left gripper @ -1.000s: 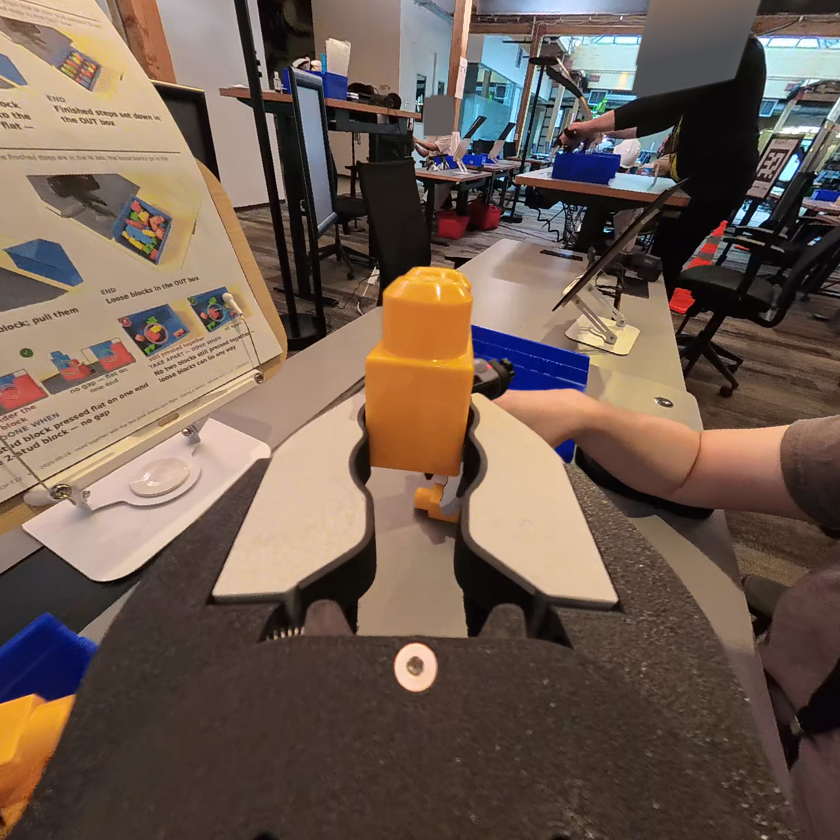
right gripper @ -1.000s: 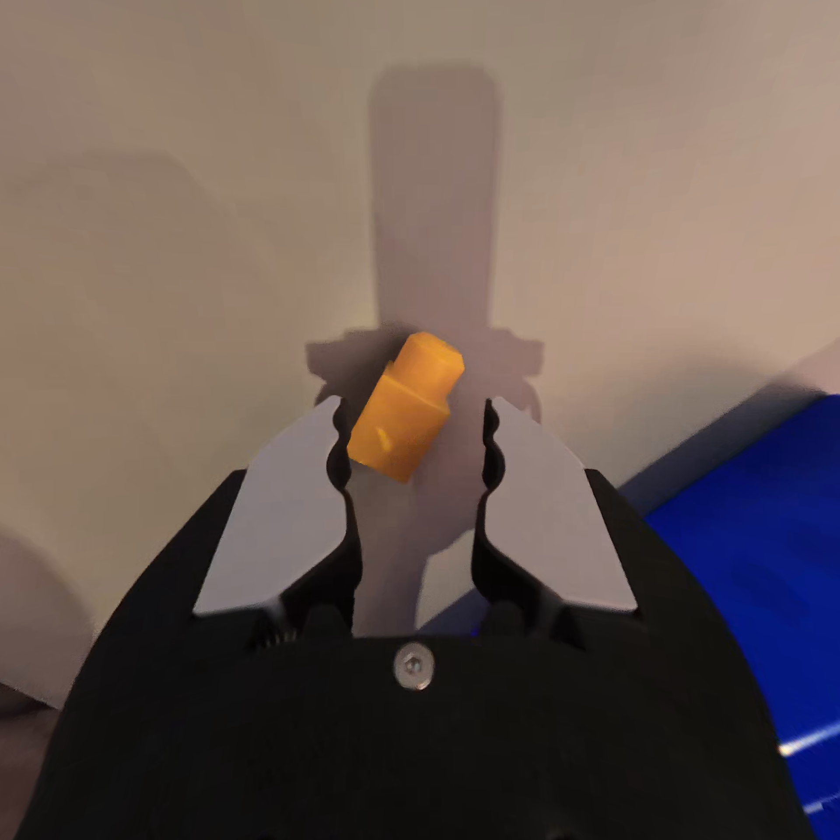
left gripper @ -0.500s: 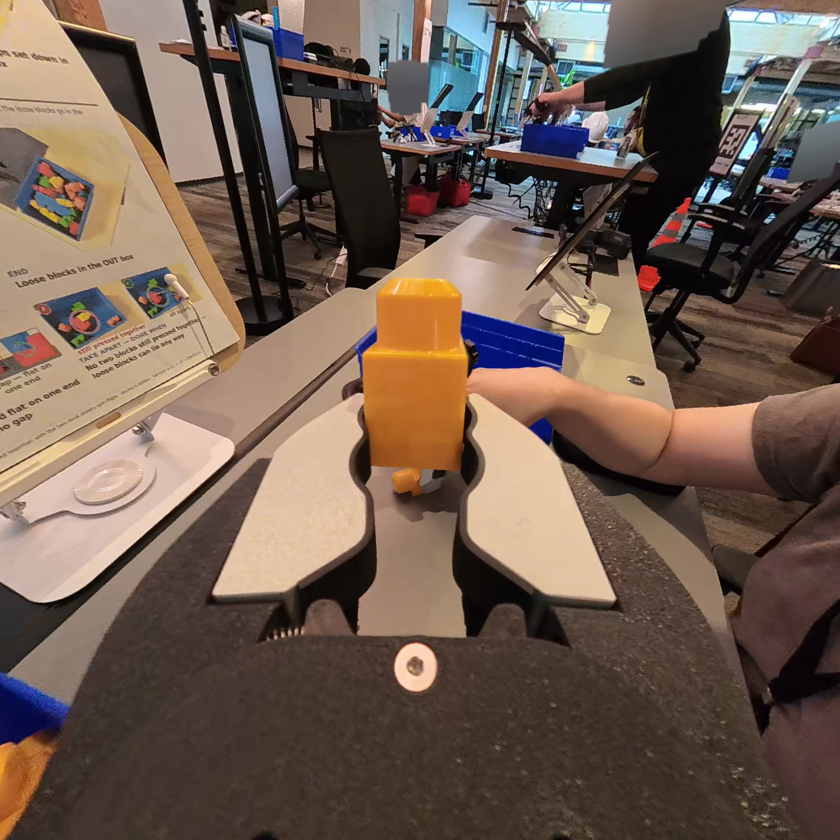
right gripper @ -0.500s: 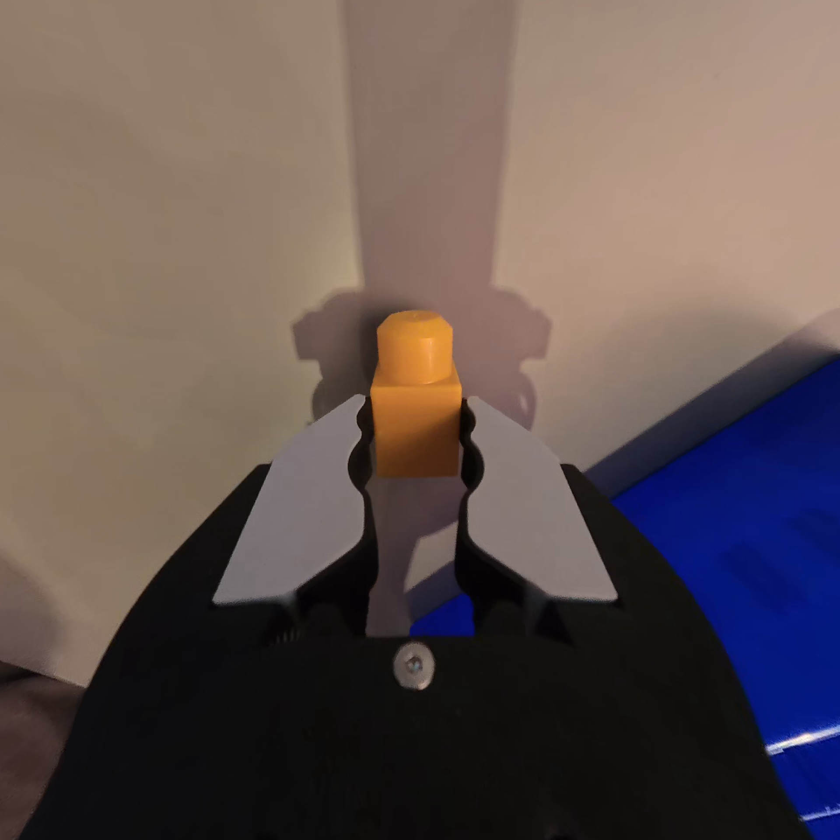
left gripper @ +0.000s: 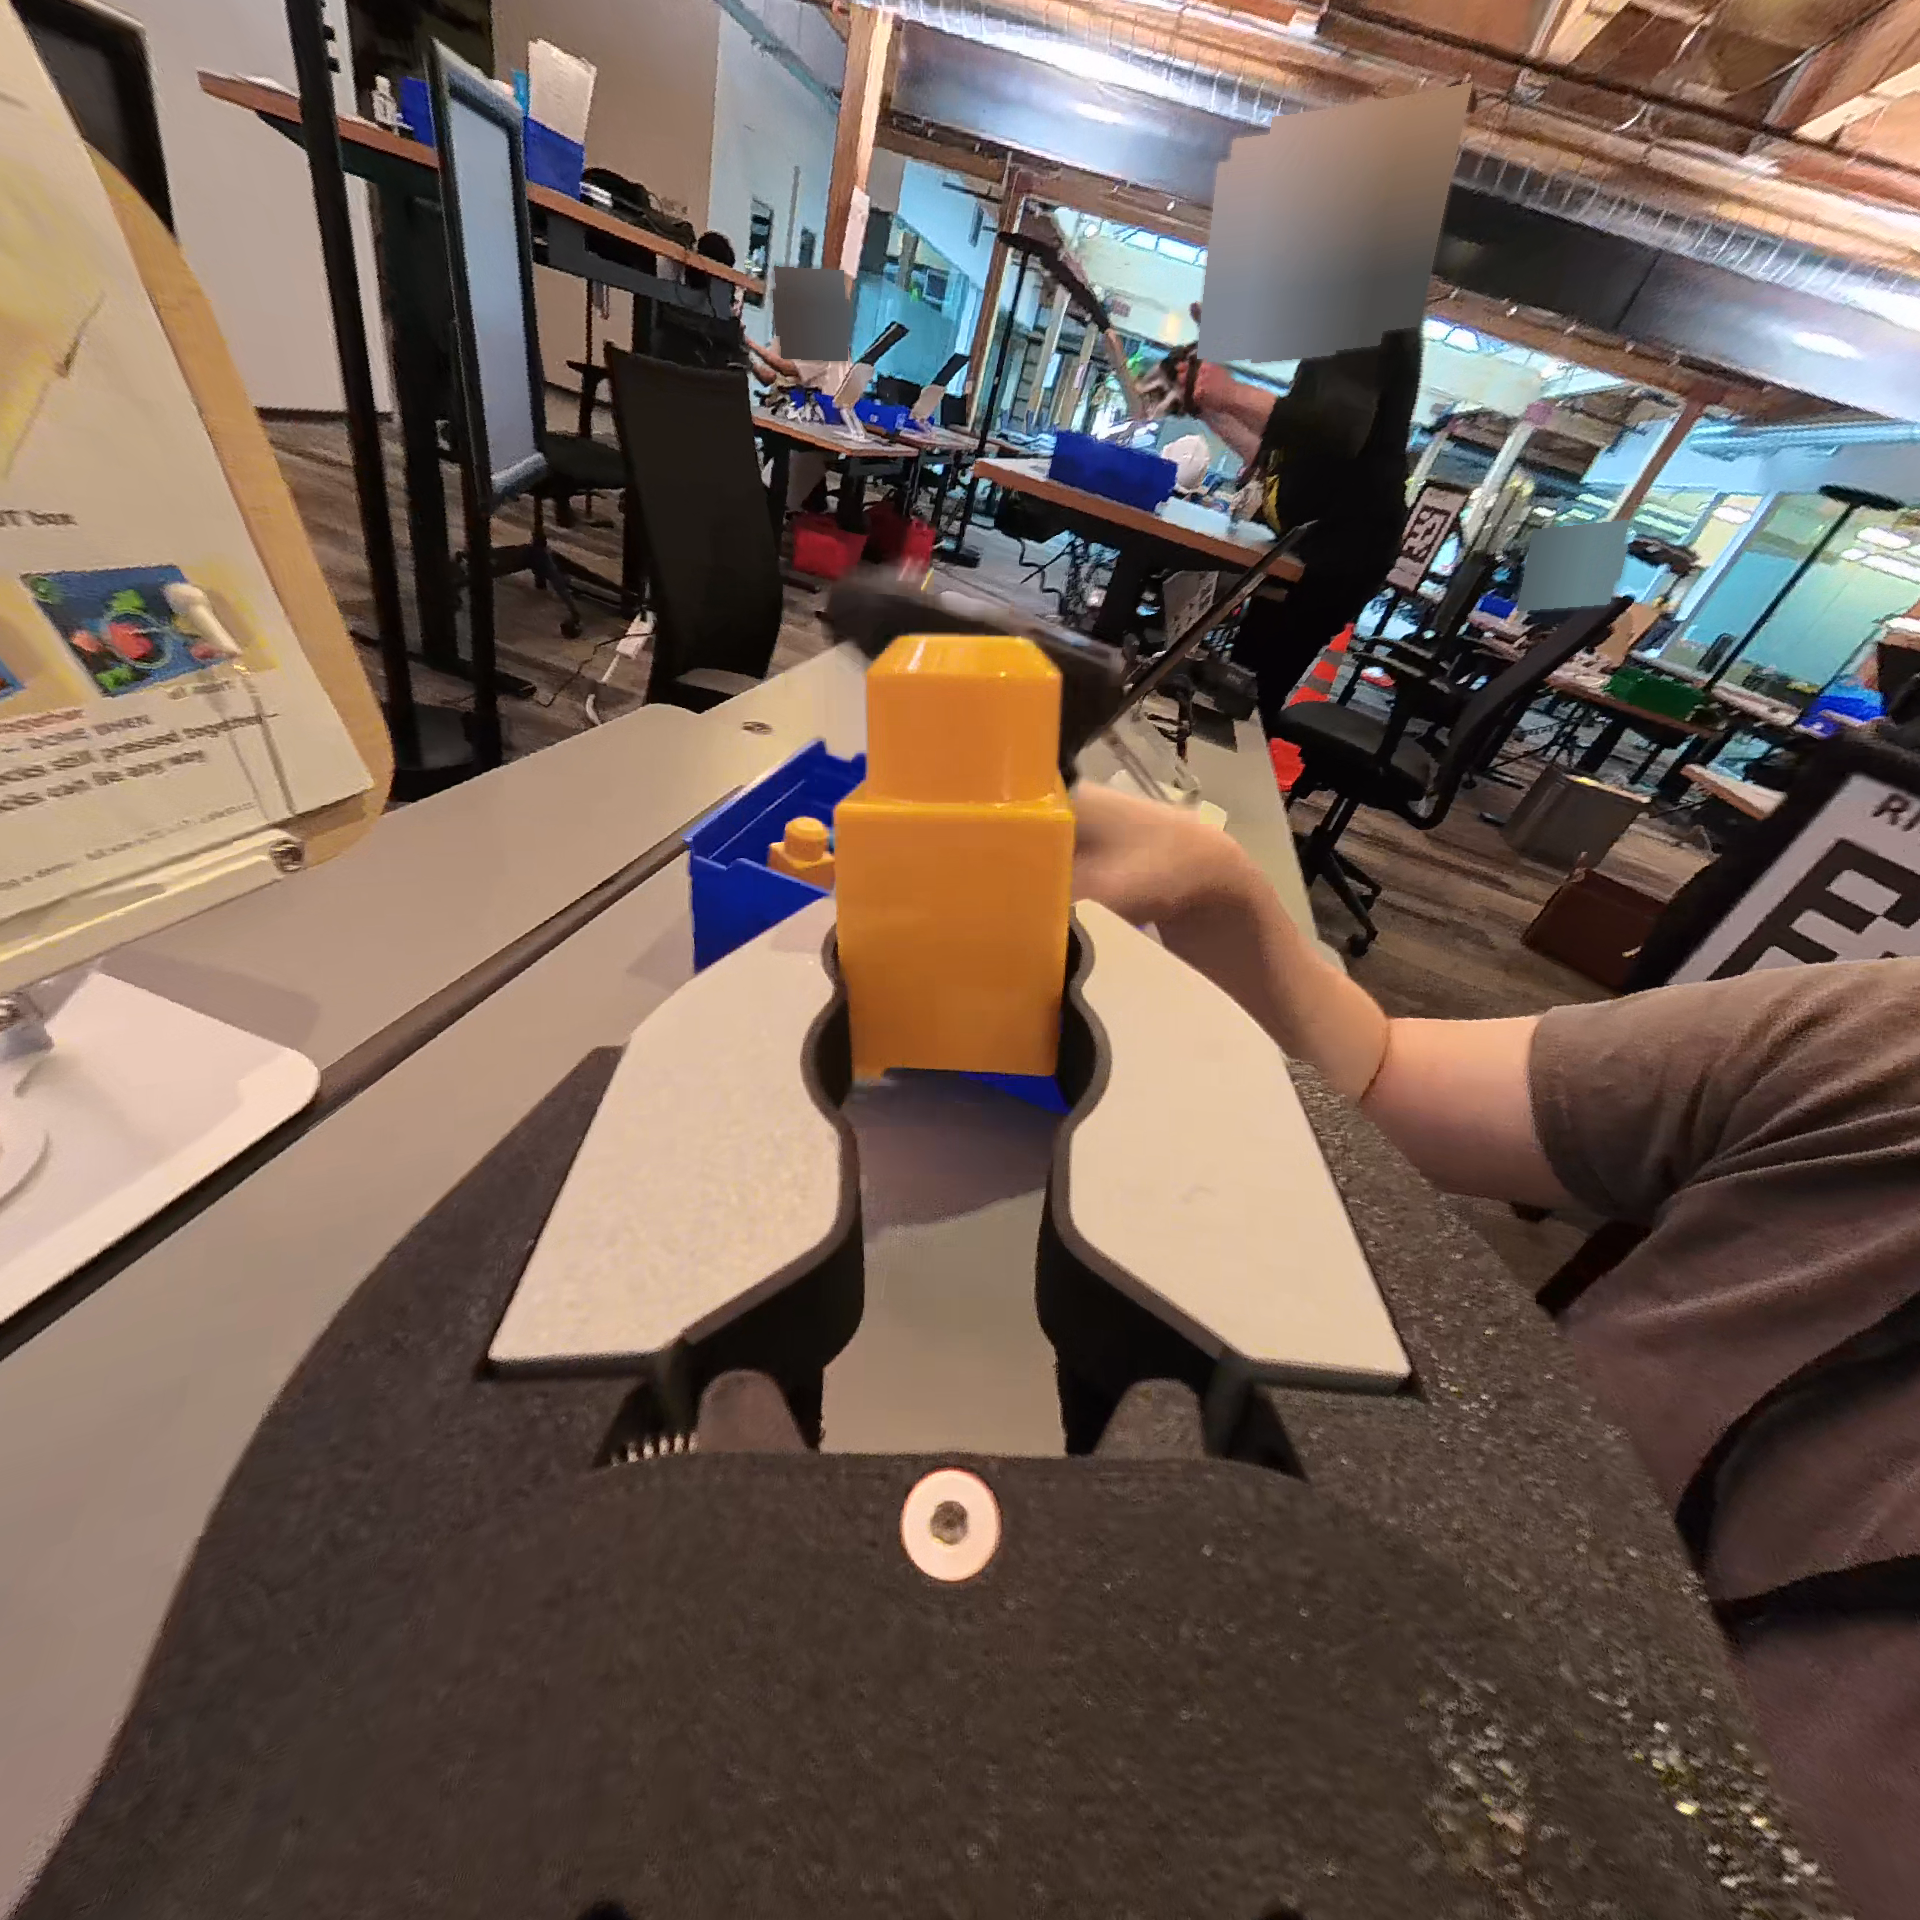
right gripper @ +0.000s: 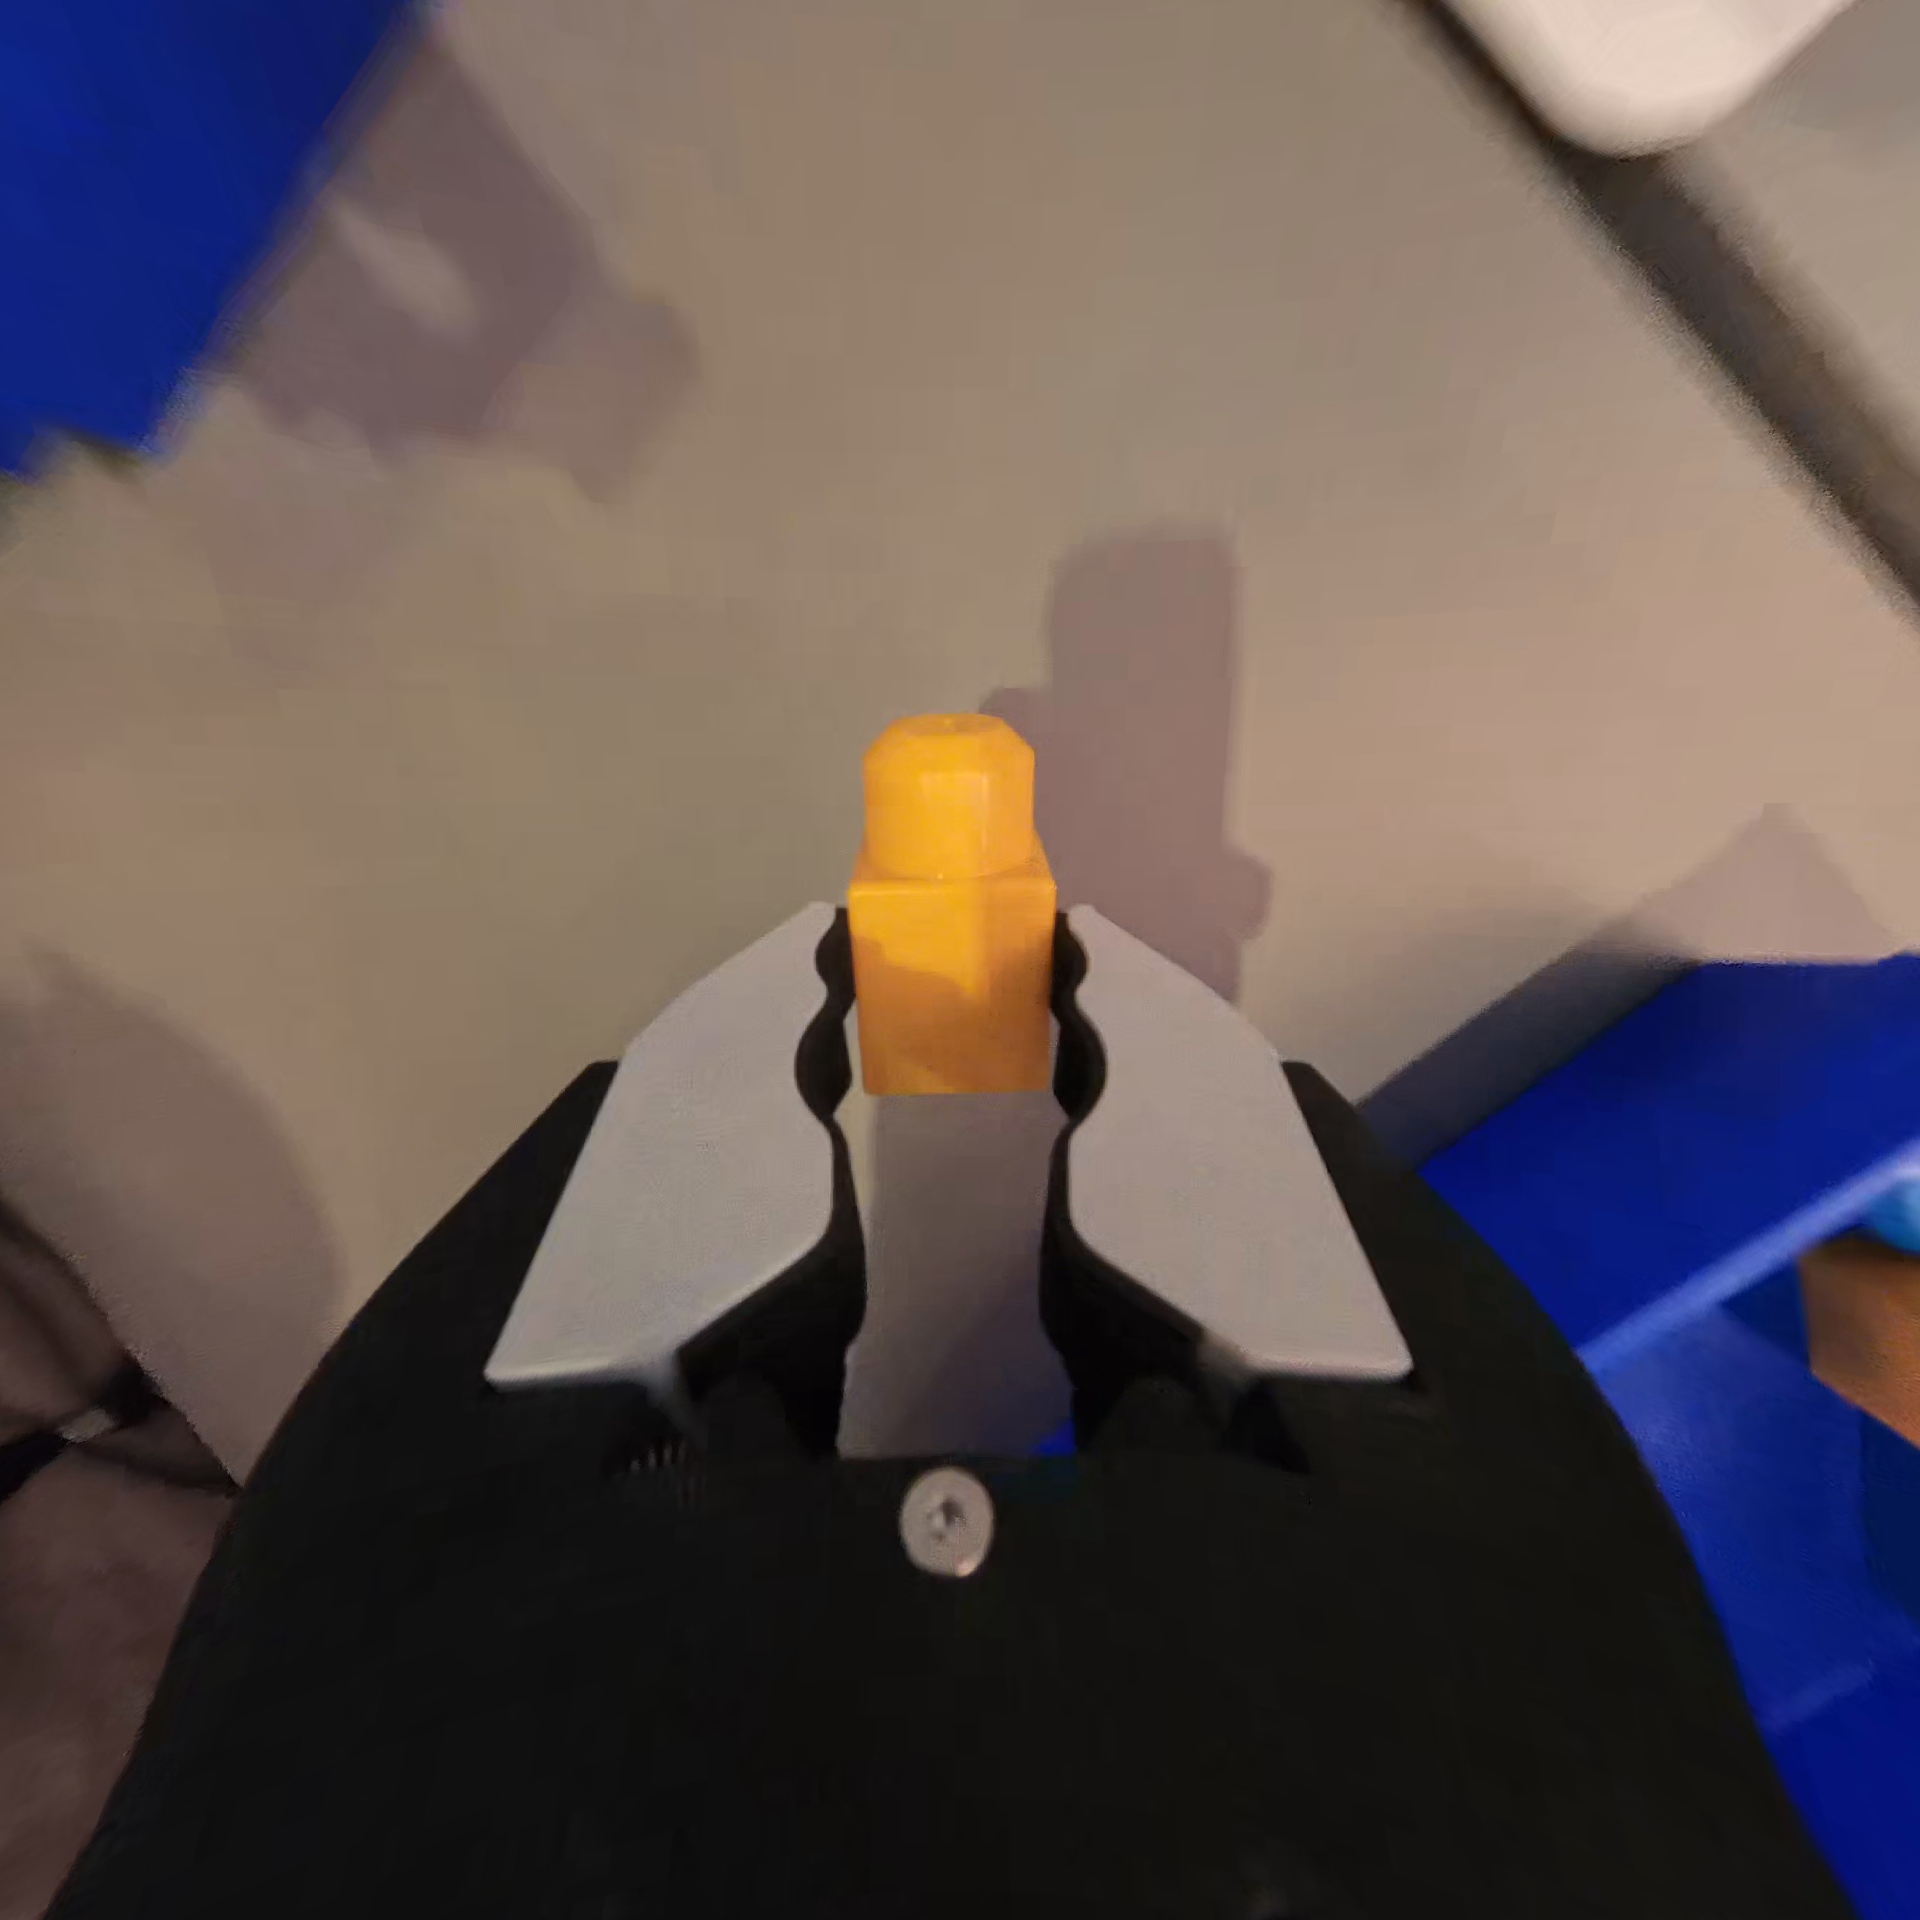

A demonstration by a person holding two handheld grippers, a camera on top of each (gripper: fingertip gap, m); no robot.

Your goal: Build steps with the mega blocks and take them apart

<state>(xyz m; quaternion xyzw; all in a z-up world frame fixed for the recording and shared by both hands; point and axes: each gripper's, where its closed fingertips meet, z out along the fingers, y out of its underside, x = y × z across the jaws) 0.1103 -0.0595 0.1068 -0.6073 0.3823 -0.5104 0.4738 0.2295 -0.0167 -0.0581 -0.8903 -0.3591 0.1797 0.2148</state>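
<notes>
At the centre of the left wrist view, the left gripper point(left gripper: 954, 997) pinches an orange block point(left gripper: 954, 883) by its lower body, single stud pointing up, both pads pressed against its sides. Behind it, left of centre, a blue bin point(left gripper: 743, 883) sits on the grey table point(left gripper: 436, 935), and another orange block point(left gripper: 802, 847) peeks over its wall. The person's right arm point(left gripper: 1247, 935) reaches in from the right edge toward that bin, motion-blurred.

In the right wrist view, the right gripper point(right gripper: 954, 997) is clamped on a small orange block point(right gripper: 948, 935), also stud-up, held above the grey tabletop point(right gripper: 935, 364) at mid-frame. Blue bin walls point(right gripper: 1662, 1195) fill the lower right, and a blurred blue shape sits in the upper left (likely another bin, though the smear makes it hard to say).

As for progress: each tool carries one single-stud block, and no two blocks are joined anywhere in sight. So the steps look unbuilt, or already pulled apart; the frames cannot settle which. An instruction board point(left gripper: 135, 623) stands at the left edge of the left view.
</notes>
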